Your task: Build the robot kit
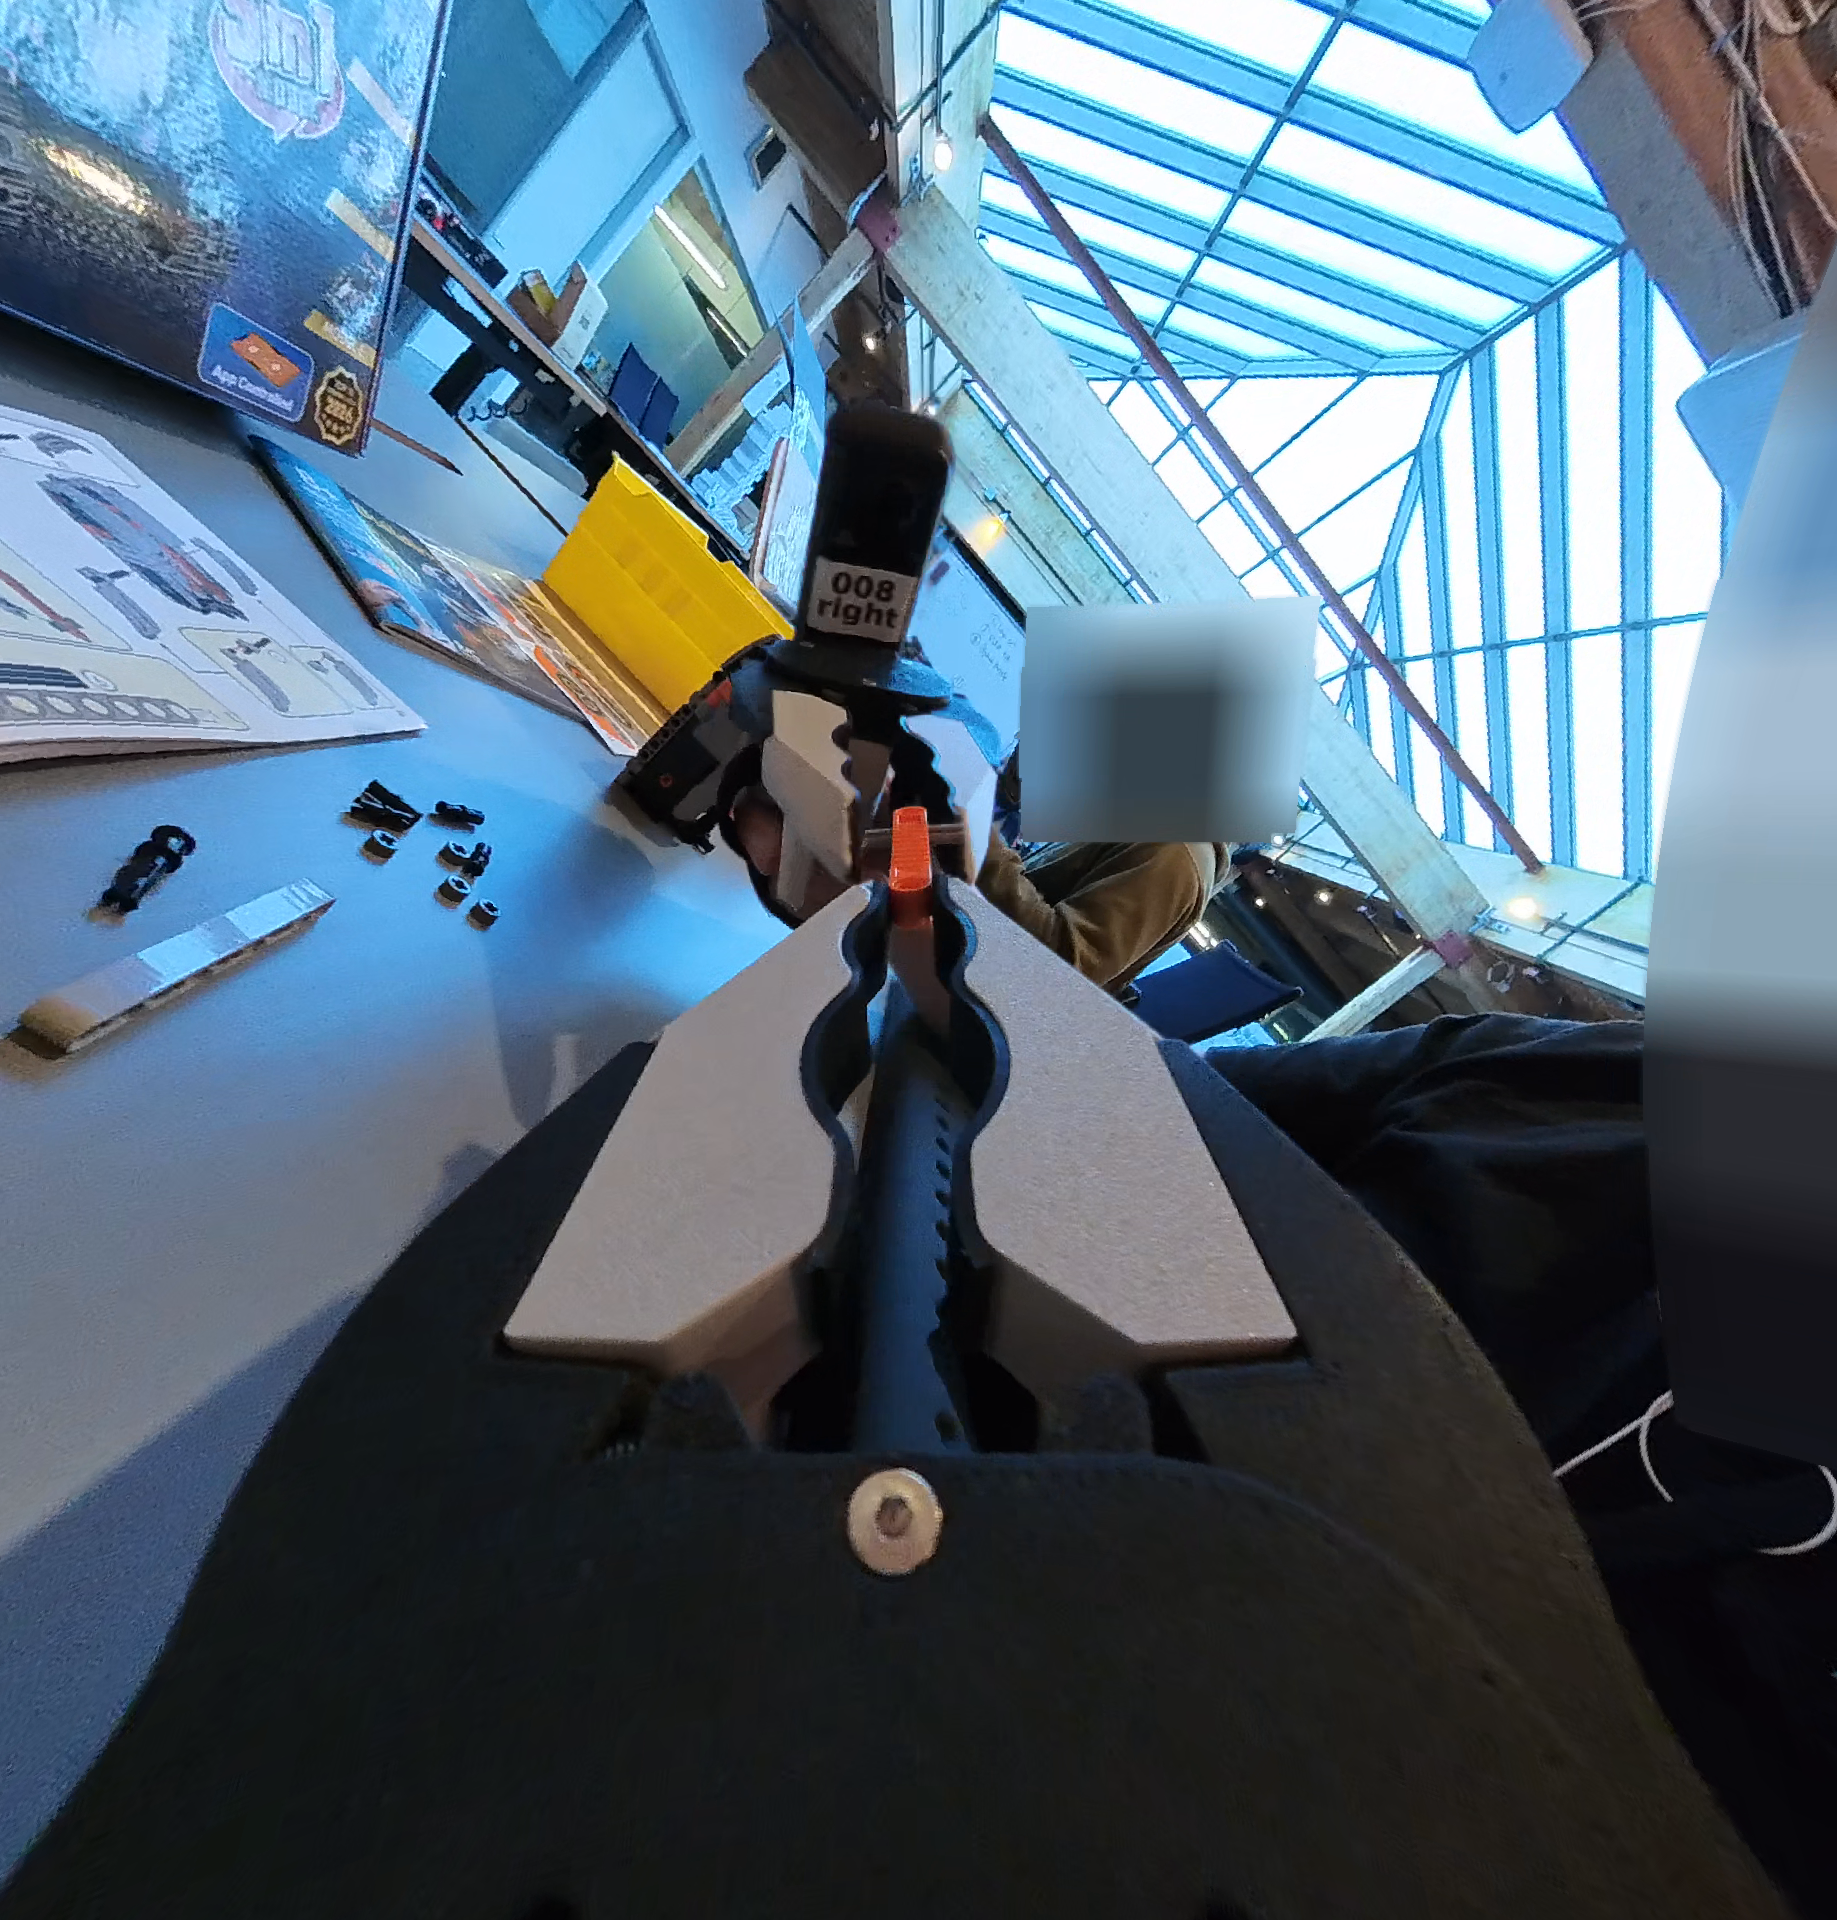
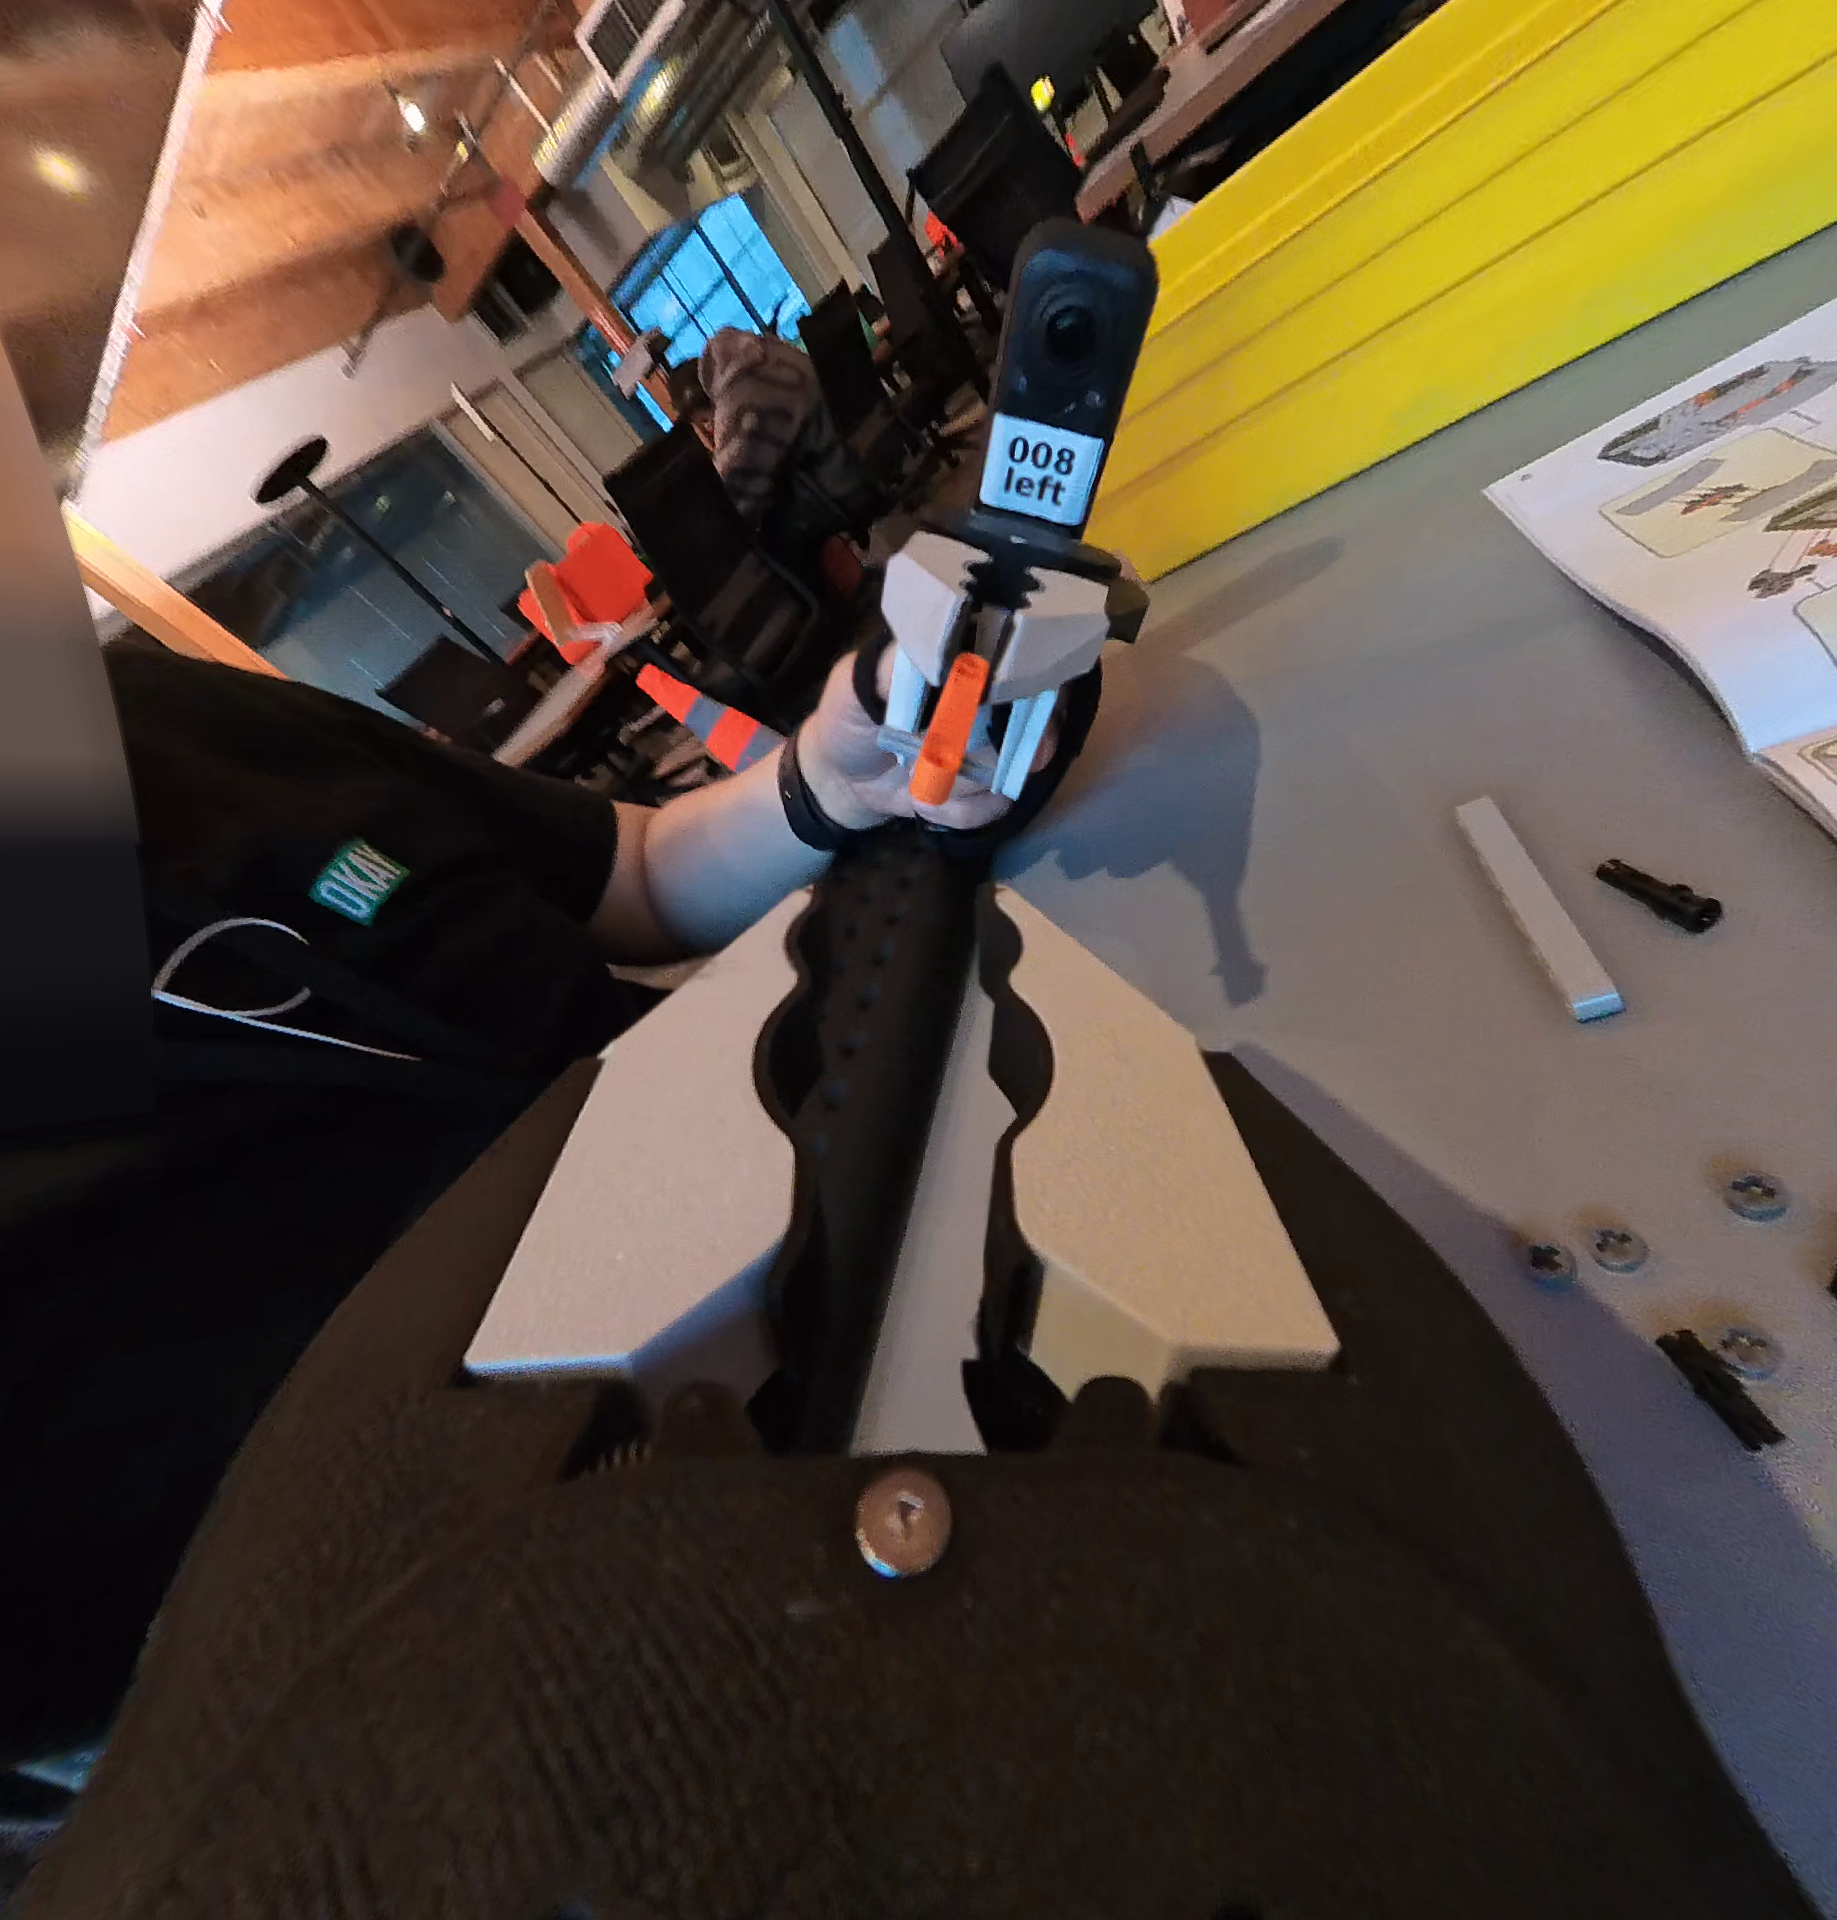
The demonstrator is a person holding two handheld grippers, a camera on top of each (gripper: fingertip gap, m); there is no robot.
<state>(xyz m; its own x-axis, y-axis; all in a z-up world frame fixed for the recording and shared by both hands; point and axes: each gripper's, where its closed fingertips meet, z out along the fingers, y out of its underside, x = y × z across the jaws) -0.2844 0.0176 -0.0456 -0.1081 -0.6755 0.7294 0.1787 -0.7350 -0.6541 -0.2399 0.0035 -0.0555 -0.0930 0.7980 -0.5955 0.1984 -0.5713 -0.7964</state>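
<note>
My left gripper (image 1: 909, 899) is shut on a small assembly of pale beams with an orange piece (image 1: 909, 857) that sticks out past the fingertips. In the right wrist view the left gripper (image 2: 981, 675) faces the camera, held in a hand, with the orange piece (image 2: 950, 727) between two pale uprights. My right gripper (image 2: 898, 904) is shut on a long black perforated beam (image 2: 872, 1091), whose far end reaches the foot of the orange piece. In the left wrist view the right gripper (image 1: 872, 821) sits just beyond the orange piece, almost tip to tip.
On the grey table (image 1: 270, 1195) lie a white flat strip (image 1: 176, 966), black pins (image 1: 150, 862) and small round bushes (image 1: 457, 883). An open instruction booklet (image 1: 114, 623), a dark box (image 1: 166, 187), a yellow bin (image 1: 654, 592) and a dark model (image 1: 685, 758) stand behind. A person's arm (image 2: 685, 862) is at the left. The gap from one gripper's tips to the other's is roughly 6 centimeters. The dark model (image 1: 685, 758) is about 25 centimeters from my right fingertips and 30 centimeters from my left.
</note>
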